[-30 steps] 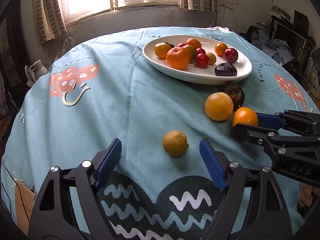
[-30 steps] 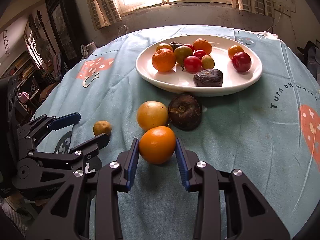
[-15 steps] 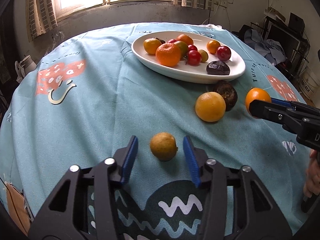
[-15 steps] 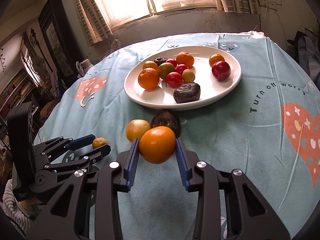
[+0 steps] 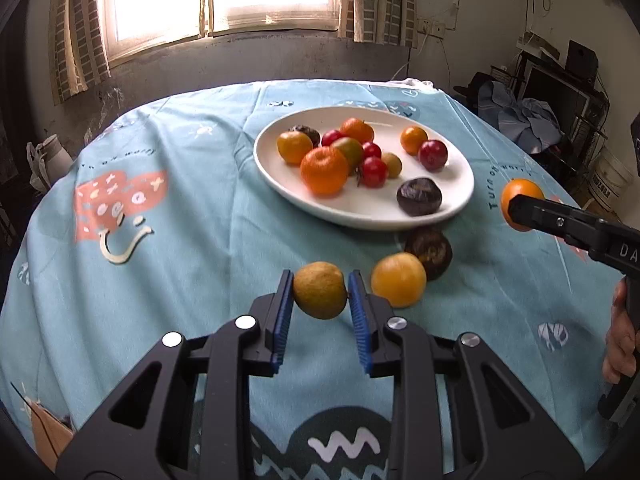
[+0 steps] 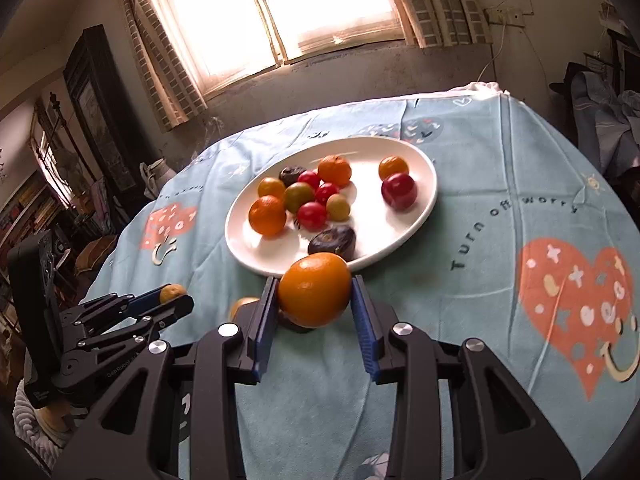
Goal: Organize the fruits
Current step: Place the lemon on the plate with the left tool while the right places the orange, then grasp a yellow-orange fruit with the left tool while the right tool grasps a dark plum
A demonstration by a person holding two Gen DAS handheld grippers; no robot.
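My left gripper (image 5: 320, 300) is shut on a small yellow-green citrus (image 5: 319, 290) and holds it above the cloth. My right gripper (image 6: 314, 304) is shut on an orange (image 6: 315, 289), raised near the front rim of the white plate (image 6: 424, 204). The plate (image 5: 460, 196) holds several oranges, red tomatoes and a dark fruit. In the left wrist view the right gripper (image 5: 520, 210) with its orange (image 5: 520, 194) is at the right. In the right wrist view the left gripper (image 6: 172, 300) is at the left. A yellow-orange fruit (image 5: 398, 279) and a dark brown fruit (image 5: 430, 250) lie on the cloth before the plate.
The round table has a light blue printed cloth (image 5: 180, 216). A window wall stands behind it. Clutter and shelves (image 5: 560, 92) are at the right, a dark cabinet (image 6: 96, 120) at the left. A hand (image 5: 622, 344) holds the right gripper's handle.
The left gripper closed on the yellow-green citrus and lifted it. The right gripper rose with its orange and moved toward the plate.
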